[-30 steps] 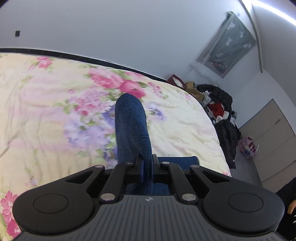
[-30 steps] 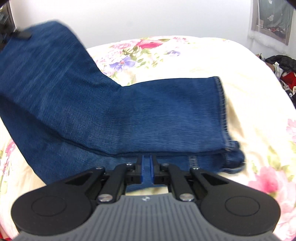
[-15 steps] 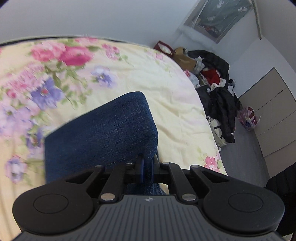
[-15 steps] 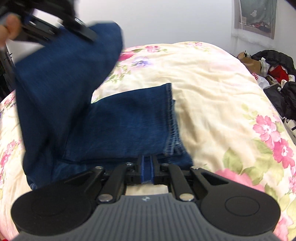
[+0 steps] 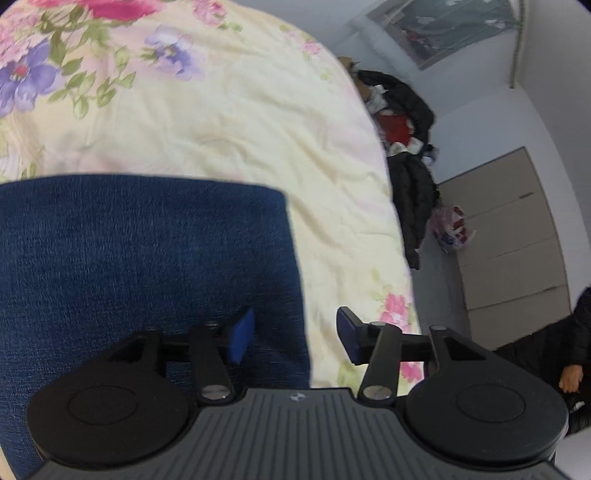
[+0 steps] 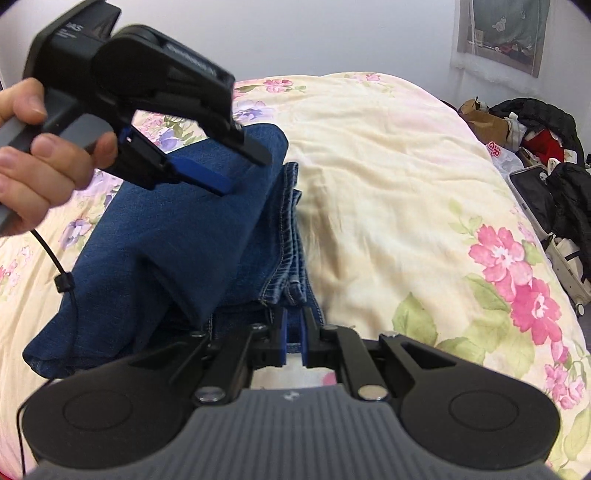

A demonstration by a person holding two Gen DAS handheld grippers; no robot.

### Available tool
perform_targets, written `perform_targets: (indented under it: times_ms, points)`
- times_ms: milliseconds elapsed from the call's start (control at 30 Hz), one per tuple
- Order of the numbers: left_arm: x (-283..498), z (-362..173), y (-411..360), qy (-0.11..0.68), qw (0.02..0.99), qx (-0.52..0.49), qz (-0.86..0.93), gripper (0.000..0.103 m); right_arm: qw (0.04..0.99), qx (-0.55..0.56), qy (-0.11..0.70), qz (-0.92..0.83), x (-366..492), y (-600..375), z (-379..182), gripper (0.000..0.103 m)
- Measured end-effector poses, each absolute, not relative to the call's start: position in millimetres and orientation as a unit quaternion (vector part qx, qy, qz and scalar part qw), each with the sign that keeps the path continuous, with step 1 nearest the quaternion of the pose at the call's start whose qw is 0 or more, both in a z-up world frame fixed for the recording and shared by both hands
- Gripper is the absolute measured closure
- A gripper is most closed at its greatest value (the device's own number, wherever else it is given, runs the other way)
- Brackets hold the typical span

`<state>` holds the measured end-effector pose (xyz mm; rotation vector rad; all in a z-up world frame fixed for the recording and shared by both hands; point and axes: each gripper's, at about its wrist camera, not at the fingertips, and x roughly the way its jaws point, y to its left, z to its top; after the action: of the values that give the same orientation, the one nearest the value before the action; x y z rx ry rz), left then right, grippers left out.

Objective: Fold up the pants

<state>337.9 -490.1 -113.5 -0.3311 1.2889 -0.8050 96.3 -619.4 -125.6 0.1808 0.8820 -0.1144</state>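
The left hand-held gripper [image 5: 293, 338] has just spread its jaws to drop the folded-over end of the jeans [image 6: 177, 236] onto the stack on the bed [image 6: 388, 177], while the right hand-held gripper [image 6: 293, 341] stays clamped on the denim edge, apparently anchoring it.

A big bed fills the room, spread with a cream quilt [image 6: 388, 155] printed with pink and purple flowers. Beyond the quilt's far edge rises a plain pale wall [image 6: 314, 33], and high on it hangs a dark framed picture [image 6: 506, 33]. Off the quilt's far right corner sits a heap of clothes [image 5: 402, 122], black and red, with a brown paper bag [image 6: 484, 122] beside it. Past the heap, beige cabinet doors [image 5: 513, 229] line the wall above a grey floor [image 5: 439, 280].
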Motion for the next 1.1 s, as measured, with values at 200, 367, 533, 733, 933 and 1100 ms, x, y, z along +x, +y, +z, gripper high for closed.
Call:
perform_targets:
  times_ms: [200, 367, 533, 733, 933, 1100]
  points:
    - [322, -68, -456, 0.526, 0.753, -0.083, -0.386, 0.043, 0.905, 0.082, 0.412, -0.061, 84, -606, -109, 0.099]
    - [319, -62, -414, 0.505, 0.783, -0.042, -0.360, 0.043, 0.913, 0.108, 0.391, -0.040, 78, -587, -90, 0.062]
    - [314, -81, -363, 0.510, 0.794, -0.008, -0.331, 0.043, 0.910, 0.124, 0.392, -0.049, 96, -574, -99, 0.060]
    - [303, -97, -327, 0.507, 0.799, 0.033, -0.323, 0.043, 0.895, 0.179, 0.402, -0.067, 115, -578, -117, 0.076]
    - [296, -112, -320, 0.492, 0.800, 0.060, -0.337, 0.049, 0.914, 0.134, 0.376, -0.071, 119, -572, -80, 0.100]
    - [277, -137, -324, 0.472, 0.797, 0.083, -0.368, 0.073, 0.894, 0.131, 0.413, -0.110, 126, -591, -106, 0.101]
